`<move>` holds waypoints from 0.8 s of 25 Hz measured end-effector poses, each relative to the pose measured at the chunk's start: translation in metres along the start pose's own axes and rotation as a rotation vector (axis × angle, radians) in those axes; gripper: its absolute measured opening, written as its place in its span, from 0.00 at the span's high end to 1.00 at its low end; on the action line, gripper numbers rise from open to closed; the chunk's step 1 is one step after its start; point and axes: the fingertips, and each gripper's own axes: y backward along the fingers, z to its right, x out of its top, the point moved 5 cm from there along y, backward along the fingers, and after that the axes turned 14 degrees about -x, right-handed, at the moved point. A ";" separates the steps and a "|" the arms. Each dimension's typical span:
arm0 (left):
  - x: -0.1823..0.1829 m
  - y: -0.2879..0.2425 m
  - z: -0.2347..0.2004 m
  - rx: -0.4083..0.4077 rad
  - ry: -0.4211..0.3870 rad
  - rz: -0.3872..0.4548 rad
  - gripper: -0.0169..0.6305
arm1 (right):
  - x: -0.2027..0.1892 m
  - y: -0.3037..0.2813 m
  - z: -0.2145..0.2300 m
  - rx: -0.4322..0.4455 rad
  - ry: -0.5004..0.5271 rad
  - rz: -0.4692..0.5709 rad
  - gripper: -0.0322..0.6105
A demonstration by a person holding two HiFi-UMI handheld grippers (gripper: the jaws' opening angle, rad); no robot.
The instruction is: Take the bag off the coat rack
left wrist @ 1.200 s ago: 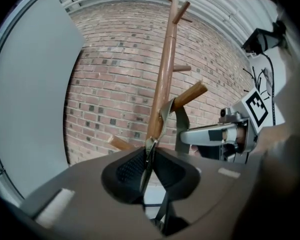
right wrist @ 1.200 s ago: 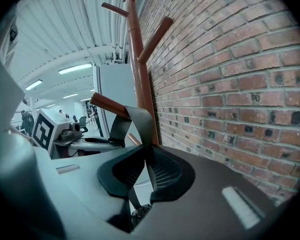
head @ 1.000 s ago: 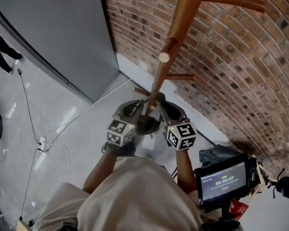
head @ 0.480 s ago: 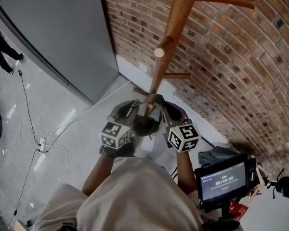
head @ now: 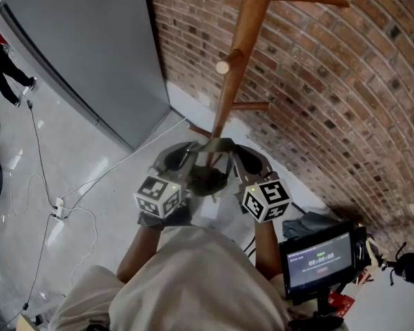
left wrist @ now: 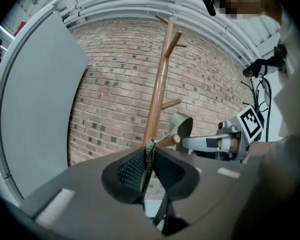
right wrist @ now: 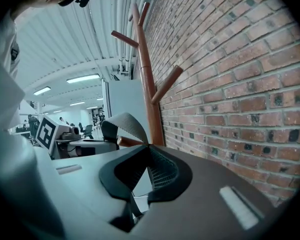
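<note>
Your left gripper (left wrist: 149, 149) and right gripper (right wrist: 147, 148) both pinch the strap (left wrist: 184, 126) looped over the coat rack's (head: 238, 54) low peg (left wrist: 166, 141), with the bag (head: 208, 180) hanging between them. Lift evenly, sliding the loop off the peg's tip.

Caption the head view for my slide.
The left claw and right claw pinch the grey bag strap, hooked on the wooden coat rack.

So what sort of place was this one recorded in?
Probably an open-plan office or lab, indoors: a wooden coat rack stands against a brick wall beside a grey partition panel, and strip lights run along a high ceiling.
</note>
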 end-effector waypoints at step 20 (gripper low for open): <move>0.060 0.033 0.028 -0.015 -0.059 0.090 0.91 | 0.066 0.047 -0.015 0.085 -0.022 0.133 0.94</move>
